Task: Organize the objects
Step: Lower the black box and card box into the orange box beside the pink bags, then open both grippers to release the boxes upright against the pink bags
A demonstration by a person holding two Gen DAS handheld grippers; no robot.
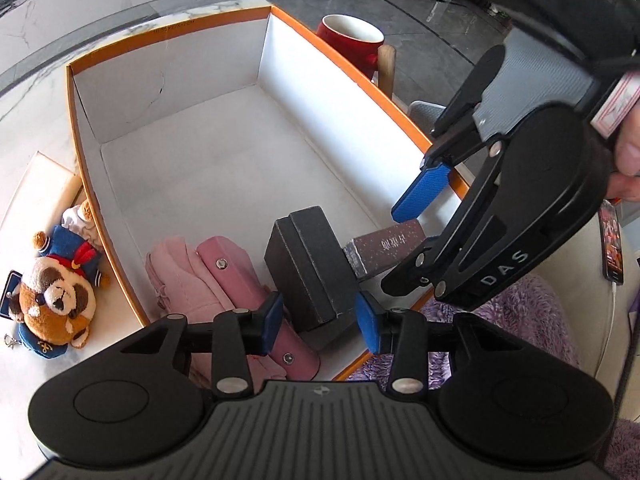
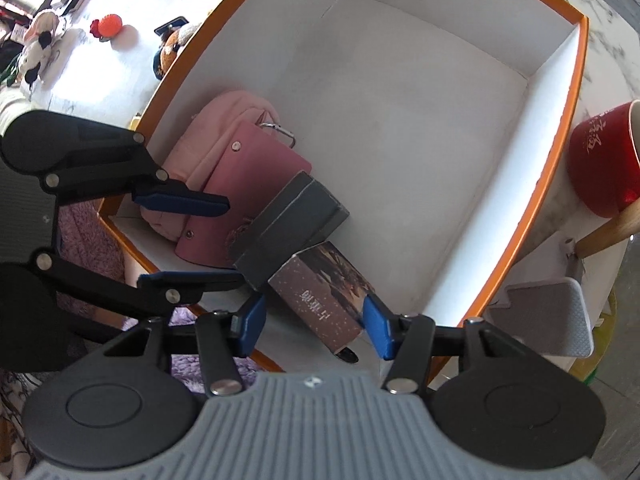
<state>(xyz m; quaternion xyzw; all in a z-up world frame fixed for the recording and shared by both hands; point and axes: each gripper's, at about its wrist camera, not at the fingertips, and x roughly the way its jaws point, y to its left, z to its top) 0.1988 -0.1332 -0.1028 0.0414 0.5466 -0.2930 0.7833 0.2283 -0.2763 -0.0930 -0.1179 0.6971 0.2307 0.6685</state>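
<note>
Both wrist cams close, angled down, sharing box [image 1: 256, 128] interior.

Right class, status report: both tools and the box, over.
Left tool open, around dark grey box. Right tool open, astride speckled box. Both inside orange-rimmed box, beside pink pouch.

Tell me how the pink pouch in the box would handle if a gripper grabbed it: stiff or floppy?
Probably floppy: the pink pouch looks like soft fabric with a snap flap, slumped against the box wall. Likely light and would sag from a pinch. Unlikely to roll or slip, since its surface looks matte.
</note>
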